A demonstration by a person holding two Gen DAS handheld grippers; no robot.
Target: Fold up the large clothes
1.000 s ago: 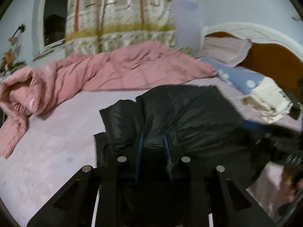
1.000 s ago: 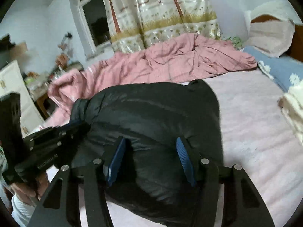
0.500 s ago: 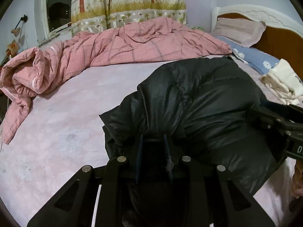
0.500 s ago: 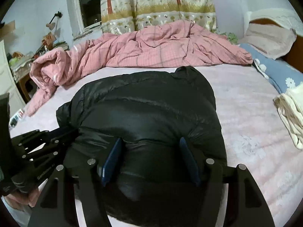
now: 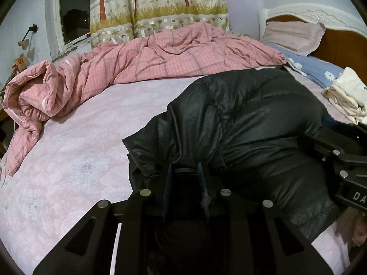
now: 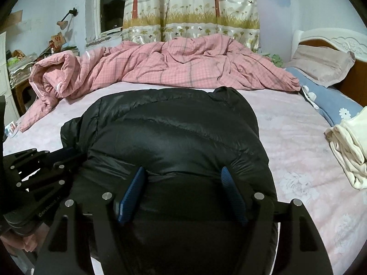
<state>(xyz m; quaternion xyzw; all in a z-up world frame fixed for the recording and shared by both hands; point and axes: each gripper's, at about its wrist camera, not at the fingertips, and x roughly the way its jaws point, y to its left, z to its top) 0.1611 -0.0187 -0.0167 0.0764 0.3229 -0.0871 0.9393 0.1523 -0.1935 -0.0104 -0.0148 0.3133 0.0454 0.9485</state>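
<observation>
A black puffer jacket point(image 5: 252, 126) lies bunched in a folded mound on the pink bed sheet point(image 5: 68, 160). My left gripper point(image 5: 184, 171) is shut on the jacket's near left edge, with dark fabric pinched between its narrow blue pads. In the right wrist view the jacket point(image 6: 174, 137) fills the middle. My right gripper point(image 6: 182, 178) straddles its near edge with jaws opening wide. The puffy fabric bulges between the blue pads point(image 6: 134, 185), whose faces show. The black frame of the left gripper point(image 6: 41, 167) is at the jacket's left side.
A crumpled pink checked quilt point(image 5: 160, 64) runs along the far side of the bed. A grey pillow point(image 5: 296, 34) and a blue flowered pillow point(image 5: 316, 68) lie by the headboard. Folded cream clothes point(image 6: 348, 151) sit at the right. Window and curtain point(image 6: 190, 6) are behind.
Both grippers have sunk toward the bed and the jacket has settled onto the sheet. The right jaws have spread wider. The left grip is unchanged.
</observation>
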